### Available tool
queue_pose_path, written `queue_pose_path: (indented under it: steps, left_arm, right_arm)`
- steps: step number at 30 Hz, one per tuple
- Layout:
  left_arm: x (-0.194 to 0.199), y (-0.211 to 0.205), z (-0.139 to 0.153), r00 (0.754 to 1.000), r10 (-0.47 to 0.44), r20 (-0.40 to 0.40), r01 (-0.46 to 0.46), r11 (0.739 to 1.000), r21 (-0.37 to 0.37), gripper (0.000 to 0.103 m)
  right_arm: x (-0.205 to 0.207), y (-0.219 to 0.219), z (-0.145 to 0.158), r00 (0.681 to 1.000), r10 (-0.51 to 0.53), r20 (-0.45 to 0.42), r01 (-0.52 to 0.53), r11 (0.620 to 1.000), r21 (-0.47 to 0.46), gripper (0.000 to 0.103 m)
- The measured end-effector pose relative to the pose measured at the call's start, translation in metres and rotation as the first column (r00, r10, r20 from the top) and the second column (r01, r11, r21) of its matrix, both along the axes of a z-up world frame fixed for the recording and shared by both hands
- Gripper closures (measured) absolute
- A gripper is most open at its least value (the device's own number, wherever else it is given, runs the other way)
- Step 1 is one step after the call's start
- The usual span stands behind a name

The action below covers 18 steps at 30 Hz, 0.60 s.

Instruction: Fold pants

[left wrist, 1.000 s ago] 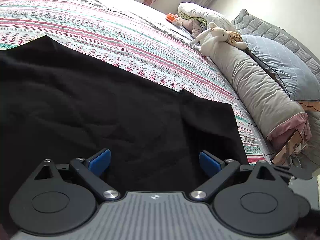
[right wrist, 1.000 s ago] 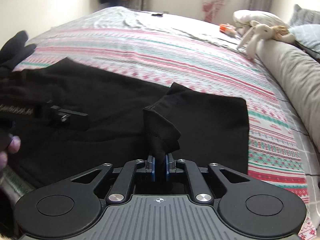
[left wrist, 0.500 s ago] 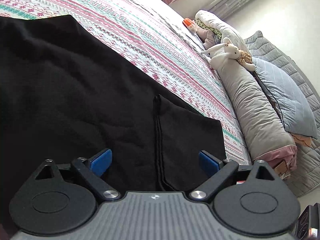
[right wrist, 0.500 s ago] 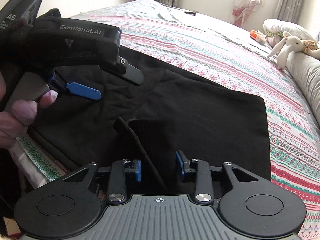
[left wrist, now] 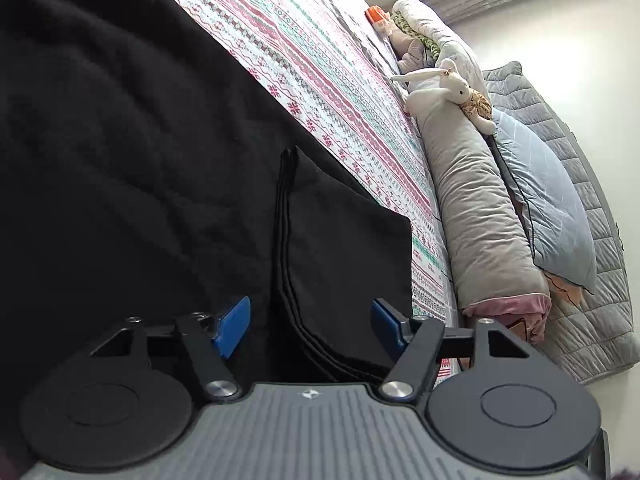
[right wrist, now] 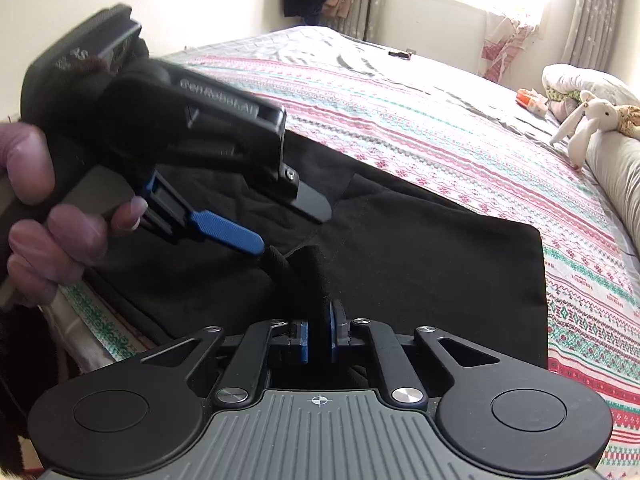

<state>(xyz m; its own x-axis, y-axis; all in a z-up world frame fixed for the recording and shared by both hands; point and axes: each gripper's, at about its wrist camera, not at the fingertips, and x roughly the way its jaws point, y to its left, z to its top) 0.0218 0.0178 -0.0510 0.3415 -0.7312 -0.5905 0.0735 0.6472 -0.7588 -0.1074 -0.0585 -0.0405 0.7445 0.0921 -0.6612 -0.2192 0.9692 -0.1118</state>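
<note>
1. While the right gripper (right wrist: 319,336) pinches a raised tuck of the pants (right wrist: 420,272) between pads pressed almost together, the left gripper (left wrist: 310,326) is spread wide, straddling the hem edge and gripping nothing. Lifting on one pinch alone would likely drag the fabric askew.
2. With the pants lying flat near the bed's (right wrist: 460,136) near edge, part of the cloth runs close to that edge; a hard pull toward the person could slide it off.
3. Since the pinched tuck looks thin, it may slip free under tension.
4. Should the left gripper close where it sits, it may catch only some of the stacked layers at the hem (left wrist: 286,240), so the fold would come out uneven.
</note>
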Motion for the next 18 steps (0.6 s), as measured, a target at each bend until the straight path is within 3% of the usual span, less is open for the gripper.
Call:
queue_pose_path:
  steps: [9,10,11,13,15,18]
  left_arm:
    - [0.007,-0.017,-0.005,1.000,-0.005,0.002,0.005,1.000,0.028,0.042]
    - [0.008,-0.019,-0.005,1.000,0.002,0.009,-0.002,0.999,0.044,0.050]
    - [0.009,-0.020,-0.004,1.000,0.008,0.016,-0.009,0.998,0.062,0.061]
    - [0.010,-0.022,-0.003,0.999,0.010,0.035,-0.014,0.995,0.099,0.075]
    - [0.009,-0.024,0.001,0.998,-0.001,0.060,-0.008,0.989,0.150,0.076]
    - [0.008,-0.030,0.014,0.988,-0.045,0.151,-0.002,0.955,0.296,0.076]
  right_arm:
    - [-0.014,-0.008,0.016,0.998,0.054,0.014,-0.055,0.989,0.134,0.094]
    - [-0.015,-0.008,0.016,0.998,0.059,0.011,-0.060,0.989,0.137,0.094]
    - [-0.016,-0.008,0.015,0.998,0.062,0.007,-0.062,0.989,0.137,0.094]
    - [-0.017,-0.008,0.013,0.998,0.064,-0.009,-0.062,0.988,0.139,0.094]
    - [-0.013,-0.008,0.012,0.996,0.082,-0.044,-0.074,0.985,0.157,0.088]
    - [-0.008,-0.011,0.011,0.990,0.107,-0.092,-0.086,0.975,0.207,0.086]
